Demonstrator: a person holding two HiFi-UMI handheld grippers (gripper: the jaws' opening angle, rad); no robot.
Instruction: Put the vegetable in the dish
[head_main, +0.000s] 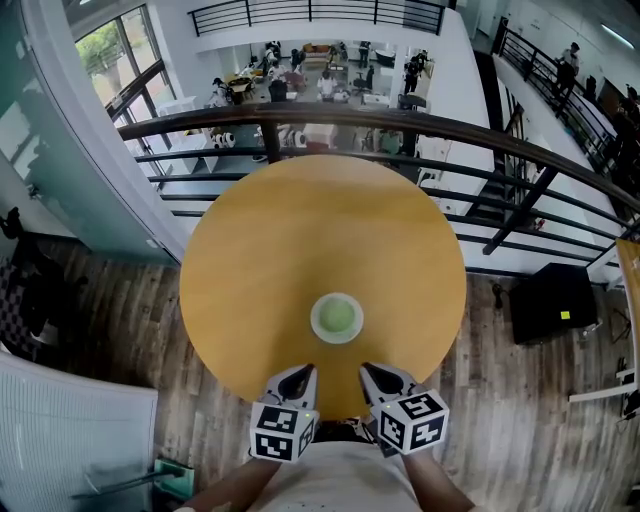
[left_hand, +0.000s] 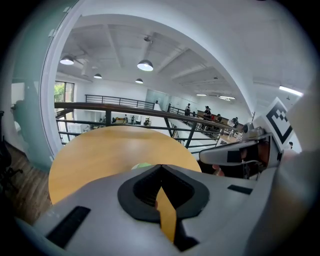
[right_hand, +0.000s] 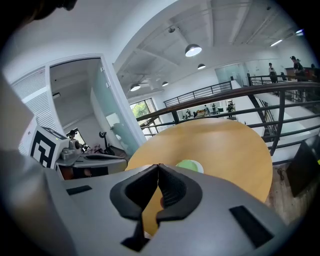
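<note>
Round wooden worktop (head_main: 300, 230) on a mezzanine, seen from above. Near its centre lay the vegetable (head_main: 337, 317) — a pale green item, its kind too small to tell — inside the shallow white dish (head_main: 315, 322). The dish was the only container present and held nothing else. Nearer the person, at the worktop's near edge, the left gripper (head_main: 303, 374) and right gripper (head_main: 371, 373) hovered side by side, apart from the dish, each with its jaws closed together on nothing. Judged from this layout, the placing step was complete — no grasp remained to be made, and the next move called for little beyond keeping both grippers clear of the dish. Beyond the worktop ran a dark railing (head_main: 400, 125) above a lower floor with people.
</note>
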